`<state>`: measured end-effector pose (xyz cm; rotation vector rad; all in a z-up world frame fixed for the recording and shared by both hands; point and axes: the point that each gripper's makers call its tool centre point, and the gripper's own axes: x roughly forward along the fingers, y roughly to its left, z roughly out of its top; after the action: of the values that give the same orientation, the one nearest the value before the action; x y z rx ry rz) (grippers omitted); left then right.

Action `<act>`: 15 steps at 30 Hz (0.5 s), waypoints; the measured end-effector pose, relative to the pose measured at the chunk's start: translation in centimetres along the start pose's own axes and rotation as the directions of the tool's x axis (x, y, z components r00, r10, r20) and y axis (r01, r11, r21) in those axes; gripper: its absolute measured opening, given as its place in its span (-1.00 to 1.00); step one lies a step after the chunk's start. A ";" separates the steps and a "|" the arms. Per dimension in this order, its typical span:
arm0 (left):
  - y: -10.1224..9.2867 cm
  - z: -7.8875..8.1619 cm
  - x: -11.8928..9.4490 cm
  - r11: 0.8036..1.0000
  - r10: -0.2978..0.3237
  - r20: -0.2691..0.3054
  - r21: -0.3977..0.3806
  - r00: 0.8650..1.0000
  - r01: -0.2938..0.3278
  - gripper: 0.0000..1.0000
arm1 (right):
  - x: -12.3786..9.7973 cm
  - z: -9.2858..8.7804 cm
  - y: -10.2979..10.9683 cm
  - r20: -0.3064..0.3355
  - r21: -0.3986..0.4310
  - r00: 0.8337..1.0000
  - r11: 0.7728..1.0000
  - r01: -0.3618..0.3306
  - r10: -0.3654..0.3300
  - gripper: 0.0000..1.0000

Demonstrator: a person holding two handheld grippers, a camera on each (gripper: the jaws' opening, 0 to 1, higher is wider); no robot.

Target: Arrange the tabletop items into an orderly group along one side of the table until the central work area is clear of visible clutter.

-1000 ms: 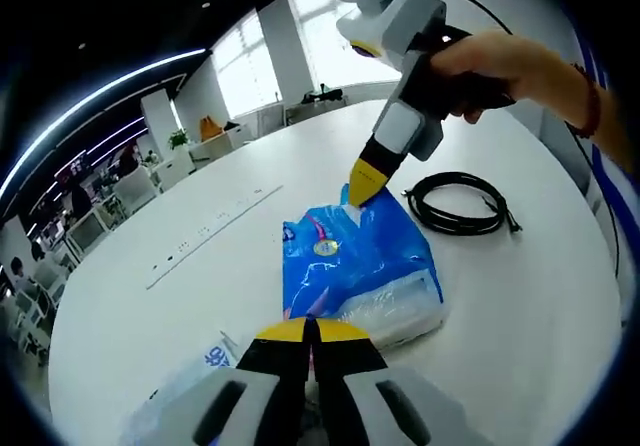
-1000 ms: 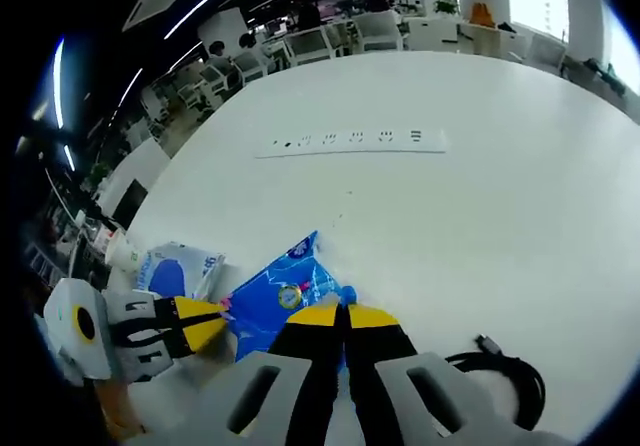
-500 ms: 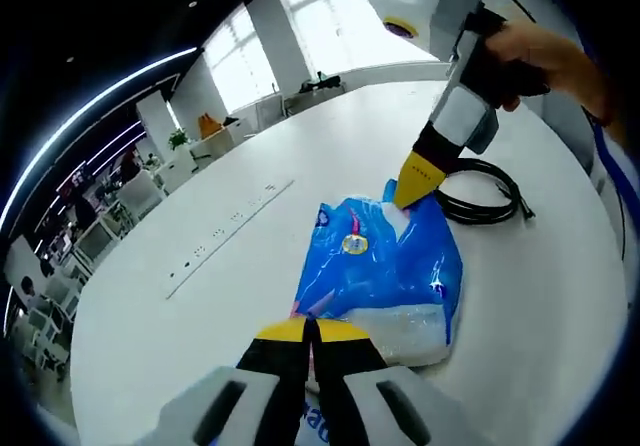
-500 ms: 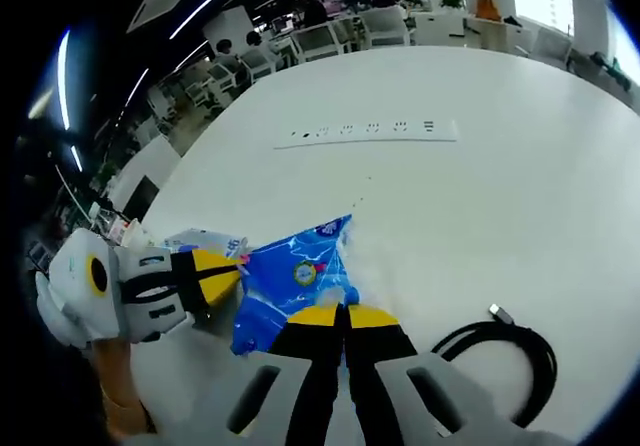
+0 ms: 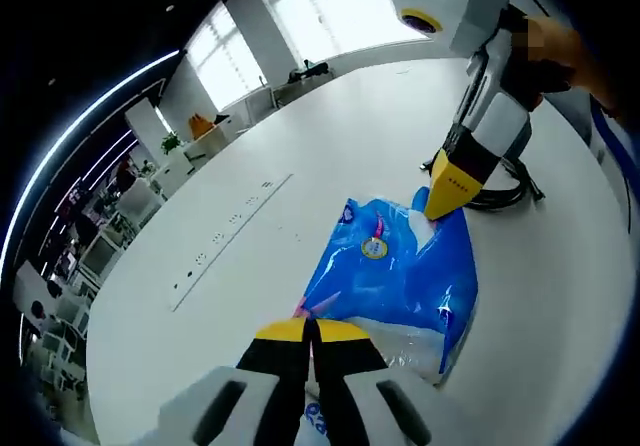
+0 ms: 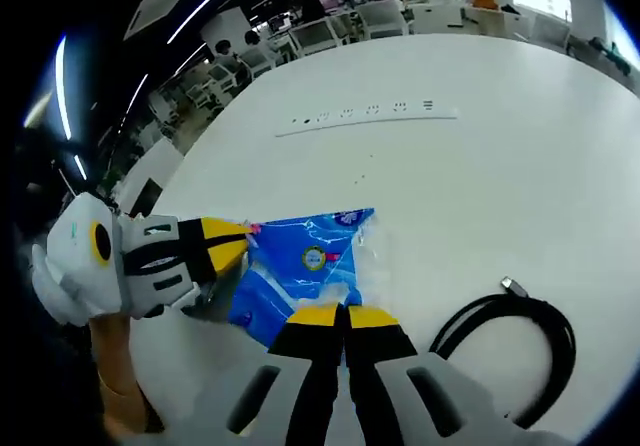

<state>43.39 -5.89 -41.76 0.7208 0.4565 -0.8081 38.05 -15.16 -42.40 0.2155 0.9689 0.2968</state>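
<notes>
A blue plastic packet [image 5: 400,281] hangs stretched between both grippers above the white table [image 5: 250,266]. My left gripper [image 5: 309,324] is shut on the packet's near edge. My right gripper [image 6: 343,312] is shut on the opposite corner of the blue packet [image 6: 305,264]. In the left gripper view the right gripper's yellow tips [image 5: 450,188] pinch the packet's far corner. The left gripper [image 6: 240,238] enters the right gripper view from the left, clamped on the packet. A coiled black cable [image 6: 525,341] lies on the table to the right of my right gripper.
A long white power strip [image 6: 367,119] lies across the middle of the table [image 6: 480,196]. A pale printed package [image 5: 315,424] peeks out under my left gripper. Office chairs and desks stand beyond the far edge. A hand [image 5: 585,51] grips the right tool.
Both grippers have lifted the blue packet and carried it; its corners are pulled further apart, and the cable now sits closer to the right gripper's side.
</notes>
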 end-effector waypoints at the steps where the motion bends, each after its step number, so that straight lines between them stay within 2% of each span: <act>1: 0.0 0.0 0.1 1.000 0.000 0.001 -0.001 1.000 0.000 -1.00 | 0.0 -0.1 0.1 0.001 -0.005 1.000 1.000 0.000 0.000 -1.00; 7: 0.2 0.3 0.5 1.000 -0.001 0.004 0.011 1.000 0.001 -1.00 | -0.1 -0.5 0.3 0.007 -0.012 1.000 1.000 0.006 -0.006 -1.00; 15: 0.7 0.3 1.2 0.998 0.005 -0.023 0.061 1.000 -0.004 -1.00 | -0.1 -0.6 0.3 0.018 0.006 1.000 1.000 0.003 -0.003 -1.00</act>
<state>44.68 -6.36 -42.03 0.7882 0.4527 -0.8129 37.47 -14.91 -42.53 0.2213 0.9528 0.2891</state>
